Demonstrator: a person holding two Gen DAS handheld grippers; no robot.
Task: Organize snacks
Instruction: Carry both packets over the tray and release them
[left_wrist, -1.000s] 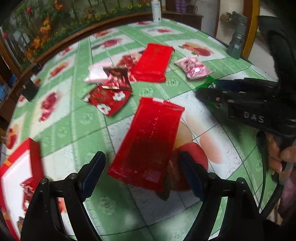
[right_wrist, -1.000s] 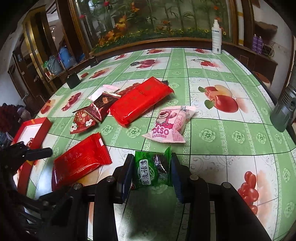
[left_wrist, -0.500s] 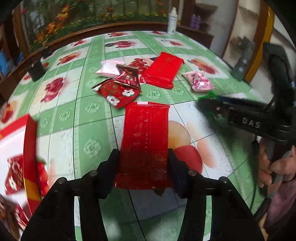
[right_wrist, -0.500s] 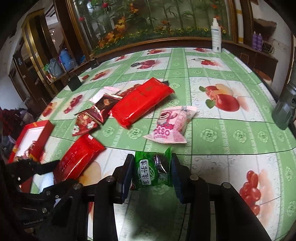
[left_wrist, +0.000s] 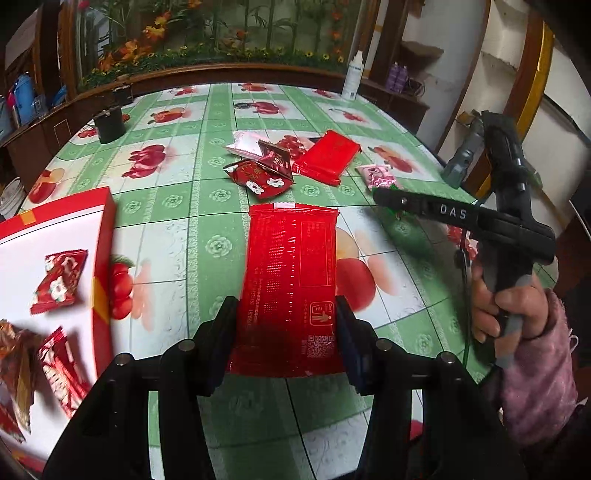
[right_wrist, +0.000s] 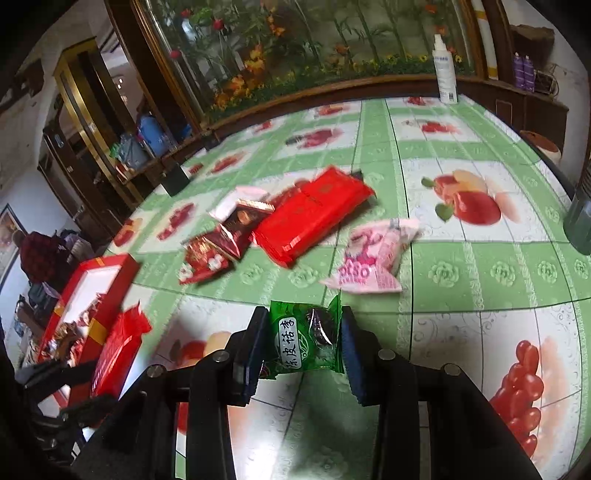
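**Mia:** Snacks go in the red box (left_wrist: 105, 236), right? It sits at the left edge of the table (left_wrist: 173, 229), with small red packs already inside.

**Ben:** Yes. Look at the left gripper (left_wrist: 286, 332). Its two fingers pinch the long red packet (left_wrist: 291, 273) from both sides, near the packet's bottom end.

**Mia:** Which way does the packet point?

**Ben:** Its long side runs straight out from the fingers, away toward the far edge of the table. The box is to the left of it, just beside. So I think this hand has to swing left to drop it in.

**Mia:** And in the middle of the table?

**Ben:** A little heap: a flowery red pack (left_wrist: 258, 179), a dark pack (right_wrist: 242, 223), a big red packet (right_wrist: 314, 214) and a pink bag (right_wrist: 371, 258).

**Mia:** What about the right gripper (right_wrist: 303, 339)?

**Ben:** Its fingers squeeze a small green packet (right_wrist: 304, 338) near the front edge. The packet stands up between them.

**Mia:** Which hand is nearer the box?

**Ben:** The left one. The right one is well apart from the box, so the left should probably go first.
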